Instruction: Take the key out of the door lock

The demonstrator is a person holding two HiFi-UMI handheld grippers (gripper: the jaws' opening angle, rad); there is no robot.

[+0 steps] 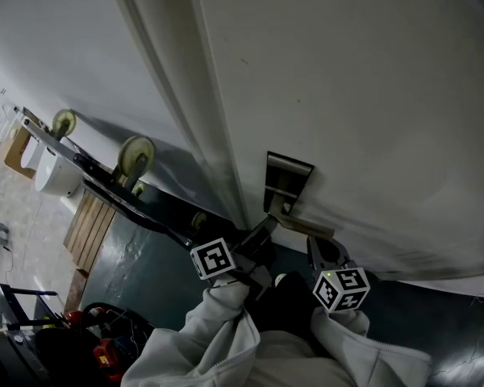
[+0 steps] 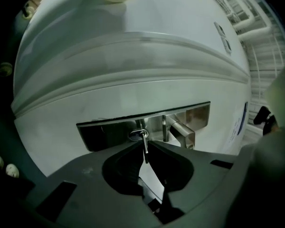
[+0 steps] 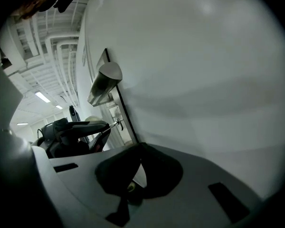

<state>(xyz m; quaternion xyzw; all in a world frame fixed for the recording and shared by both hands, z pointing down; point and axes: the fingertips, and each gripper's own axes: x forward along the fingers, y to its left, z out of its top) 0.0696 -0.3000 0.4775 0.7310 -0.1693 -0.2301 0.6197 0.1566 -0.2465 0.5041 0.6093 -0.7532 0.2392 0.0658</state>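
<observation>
While the head view is pretty dim, the left gripper view makes it clear enough: the left hand-held gripper [image 2: 146, 143] is clamped on the small silver metal key [image 2: 144, 136]. Its two dark jaws come together right on the flat end of it. The key is still in the lock, sticking straight out of the round keyhole in the long brushed-metal lock plate [image 2: 109, 133] on the big white door [image 1: 347, 95]. Just beside the keyhole on that same plate is the chunky silver lever handle [image 2: 183, 133], and the gripper isn't touching it.

The right hand-held gripper [image 3: 140, 147] has its jaws together with nothing between them. It hangs close to the door face, on the handle side of the plate. From its camera you can see the left one off to the side, pinching the key at the plate's edge. In the head view both sit low by the lock, with the light grey sleeves [image 1: 226, 329] behind them.
</observation>
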